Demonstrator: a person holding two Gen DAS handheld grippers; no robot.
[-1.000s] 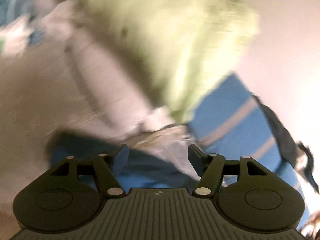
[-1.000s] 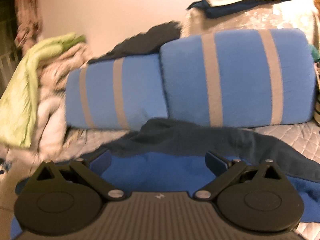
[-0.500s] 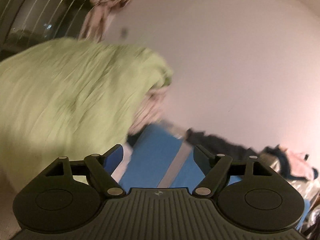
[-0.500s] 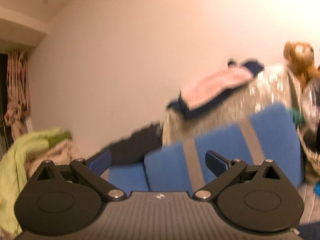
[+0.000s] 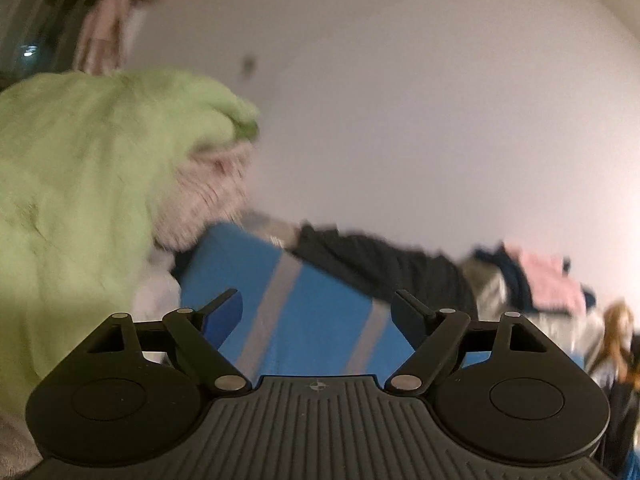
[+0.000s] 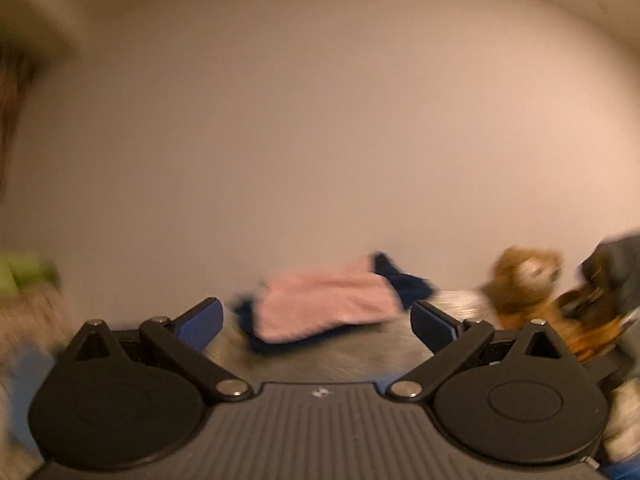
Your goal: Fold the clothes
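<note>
Through the left wrist camera we see what the right one barely catches: a big pale green cloth (image 5: 80, 208) heaped up to the left of our jaws, with a fluffy whitish bundle (image 5: 208, 196) tucked against its right edge. Straight ahead, between and beyond the jaws, lies a blue pillow (image 5: 288, 300) with grey stripes, its long axis running from upper left down to the right. A dark garment (image 5: 380, 264) is draped along the pillow's far edge, stretched out to the right along the wall. Far right of the jaws sits a folded pink cloth (image 5: 548, 280).

The left gripper (image 5: 316, 312) has its jaws well apart and opening, with nothing between them; the pillow is only seen behind the gap.

The right wrist camera looks mostly at bare wall (image 6: 320, 120), and everything is blurred. Only a sliver of the green cloth (image 6: 28, 272) shows far left of our jaws. The folded pink cloth (image 6: 324, 304) lies ahead, just above the gap between the jaws, flat on a navy piece (image 6: 404, 284), its long side running left to right and tilted up at the right. This view alone shows clearly a brown plush toy (image 6: 524, 288) to the right of the jaws.

The right gripper (image 6: 316, 320) has its jaws wide apart, holding nothing.
</note>
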